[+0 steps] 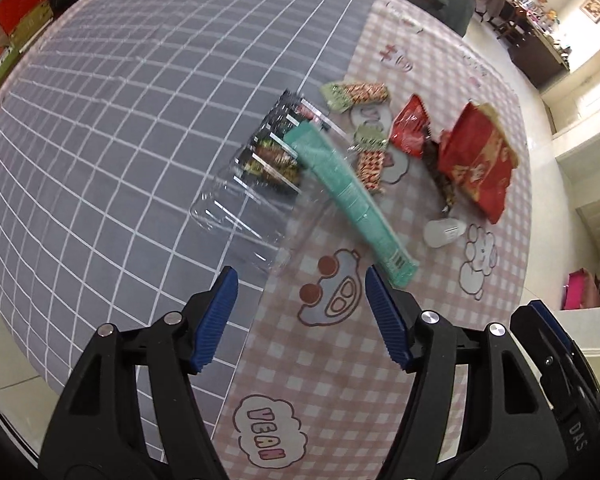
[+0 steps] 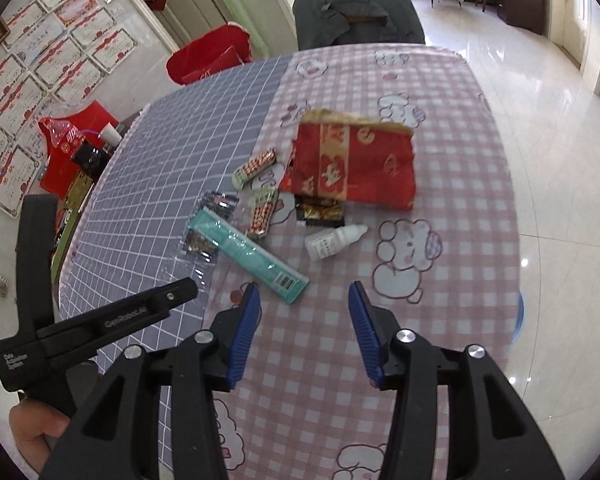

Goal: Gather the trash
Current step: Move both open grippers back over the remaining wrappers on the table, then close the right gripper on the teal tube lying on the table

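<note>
Left hand-held gripper point(image 1: 302, 280): jaws apart, nothing btwn blue pads, hovering above bench point(image 1: 100, 140) over the seam where grey grid cloth meets pink check cloth. Right hand-held gripper point(image 2: 304, 296): jaws apart, empty, above pink cloth, just short of the trash. In the right wrist view the left unit's black body shows at lower left w/ part of a hand point(image 2: 36, 426) on its grip. Trash lies clustered mid-bench, mostly near the seam. Teal tube box point(image 1: 350, 196) lies diagonal, near end closest to both grippers, far end resting over a clear plastic tray point(image 1: 256, 196) that holds dark wrappers. Two red-and-white check candy bars point(image 2: 256, 168) sit beyond the box, one nearer the seam, one beside the box. Small red packet point(image 1: 410, 132) is seen in left view only. Large red-and-gold bag point(image 2: 356, 168) lies flat on the pink cloth, farthest from the grippers; dark gold wrapper point(image 2: 320, 212) touches its near edge. White dropper bottle point(image 2: 334, 240) lies on its side just in front of that wrapper, apart from the box.
</note>
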Motion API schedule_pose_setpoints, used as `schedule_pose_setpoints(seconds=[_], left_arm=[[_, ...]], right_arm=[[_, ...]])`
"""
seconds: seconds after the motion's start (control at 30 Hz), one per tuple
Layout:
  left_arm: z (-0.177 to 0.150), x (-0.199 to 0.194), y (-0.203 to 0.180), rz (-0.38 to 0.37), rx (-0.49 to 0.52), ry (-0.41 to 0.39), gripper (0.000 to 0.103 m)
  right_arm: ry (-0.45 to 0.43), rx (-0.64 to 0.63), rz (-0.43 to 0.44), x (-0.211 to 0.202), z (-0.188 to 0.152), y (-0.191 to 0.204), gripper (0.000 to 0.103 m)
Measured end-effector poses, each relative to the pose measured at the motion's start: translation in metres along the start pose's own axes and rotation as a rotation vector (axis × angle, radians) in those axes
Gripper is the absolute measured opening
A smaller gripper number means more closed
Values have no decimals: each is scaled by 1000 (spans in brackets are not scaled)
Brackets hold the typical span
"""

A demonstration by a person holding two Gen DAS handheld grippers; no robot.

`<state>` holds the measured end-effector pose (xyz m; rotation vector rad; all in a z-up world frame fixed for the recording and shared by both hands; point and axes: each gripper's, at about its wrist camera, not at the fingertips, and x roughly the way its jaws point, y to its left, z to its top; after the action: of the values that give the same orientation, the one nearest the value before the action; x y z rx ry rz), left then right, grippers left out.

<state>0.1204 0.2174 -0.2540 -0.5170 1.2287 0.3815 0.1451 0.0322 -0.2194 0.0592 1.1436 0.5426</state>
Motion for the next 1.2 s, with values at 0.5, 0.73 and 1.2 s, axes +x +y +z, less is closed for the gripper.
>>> schedule_pose_setpoints(seconds=[0.5,0.73,1.2], left_arm=[[13,27,38,28,-53,-5,66],[18,32,59,18,-78,-30,69],[34,49,66,-63,-125,-33,69]], right_arm=[[49,-200,2,75,10,37,51],[47,-350,7,112,14,63,54],[89,-357,17,132,17,59,27]])
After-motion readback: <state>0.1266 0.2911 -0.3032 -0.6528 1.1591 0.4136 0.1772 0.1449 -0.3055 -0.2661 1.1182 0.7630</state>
